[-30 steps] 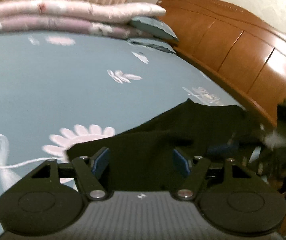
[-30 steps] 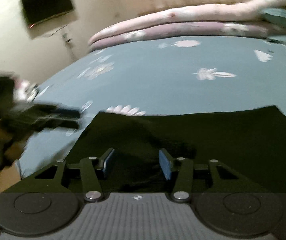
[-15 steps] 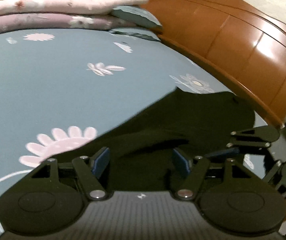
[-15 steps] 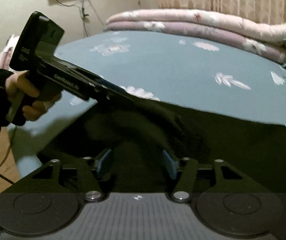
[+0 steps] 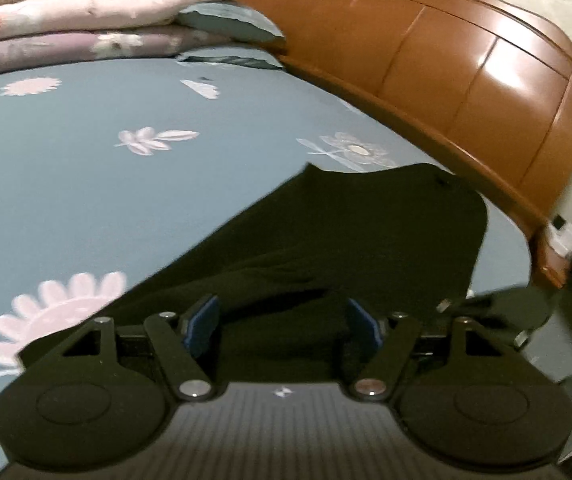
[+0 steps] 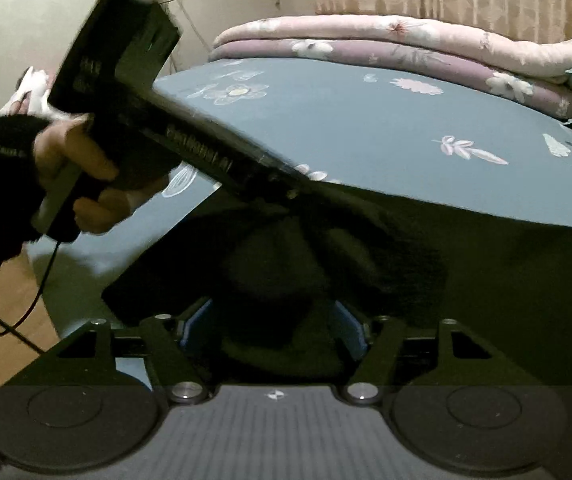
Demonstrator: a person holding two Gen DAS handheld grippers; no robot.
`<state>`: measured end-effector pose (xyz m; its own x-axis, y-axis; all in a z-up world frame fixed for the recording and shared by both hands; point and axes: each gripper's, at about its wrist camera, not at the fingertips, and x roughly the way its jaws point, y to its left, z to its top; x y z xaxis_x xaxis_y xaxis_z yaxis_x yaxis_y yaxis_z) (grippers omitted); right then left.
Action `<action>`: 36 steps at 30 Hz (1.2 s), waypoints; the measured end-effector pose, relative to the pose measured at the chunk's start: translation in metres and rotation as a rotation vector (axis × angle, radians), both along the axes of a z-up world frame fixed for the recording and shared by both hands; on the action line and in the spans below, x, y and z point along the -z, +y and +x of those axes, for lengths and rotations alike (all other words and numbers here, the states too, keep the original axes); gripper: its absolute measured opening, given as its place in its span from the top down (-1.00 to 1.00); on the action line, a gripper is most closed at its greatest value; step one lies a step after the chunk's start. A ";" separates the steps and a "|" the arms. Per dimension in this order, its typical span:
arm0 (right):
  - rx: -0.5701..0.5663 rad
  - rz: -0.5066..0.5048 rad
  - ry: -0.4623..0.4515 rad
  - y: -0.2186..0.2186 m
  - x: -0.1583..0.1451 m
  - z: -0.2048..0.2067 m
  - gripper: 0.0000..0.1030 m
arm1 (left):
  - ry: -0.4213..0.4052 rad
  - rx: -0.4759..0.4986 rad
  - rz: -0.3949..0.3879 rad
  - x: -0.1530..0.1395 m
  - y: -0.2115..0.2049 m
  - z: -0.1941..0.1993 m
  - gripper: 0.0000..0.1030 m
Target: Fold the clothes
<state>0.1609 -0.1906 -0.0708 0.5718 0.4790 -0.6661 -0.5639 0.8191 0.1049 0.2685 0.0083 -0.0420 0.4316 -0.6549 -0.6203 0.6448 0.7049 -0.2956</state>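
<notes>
Bed (image 5: 86, 184) with blue-grey flowered sheet carries a black garment (image 5: 346, 240) near its wooden footboard (image 5: 466, 92). Left tongs (image 5: 282, 322) stand apart over a fold of the garment, not pressing it. Right tongs (image 6: 272, 326) likewise stand apart, having just been opening, dark cloth between them. Left hand (image 6: 82, 172) grips its tool.
</notes>
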 end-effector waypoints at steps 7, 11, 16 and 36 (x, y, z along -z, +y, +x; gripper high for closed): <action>0.064 0.027 0.040 -0.002 0.015 -0.003 -0.44 | 0.068 -0.047 0.053 0.029 -0.017 0.030 -0.36; 0.097 0.055 0.040 -0.003 0.007 -0.008 -0.46 | 0.031 -0.081 0.065 0.006 0.003 0.011 -0.36; 0.157 0.086 -0.015 -0.020 -0.010 -0.021 -0.60 | -0.029 -0.131 0.112 -0.015 0.038 -0.029 -0.37; 0.432 0.031 0.040 -0.079 0.034 -0.009 -1.00 | 0.082 -0.176 0.082 0.002 0.056 -0.146 -0.42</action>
<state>0.1519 -0.2691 -0.1050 0.6982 0.2211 -0.6809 -0.1647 0.9752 0.1479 0.1223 0.0646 -0.0442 0.4806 -0.5198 -0.7063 0.4859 0.8283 -0.2790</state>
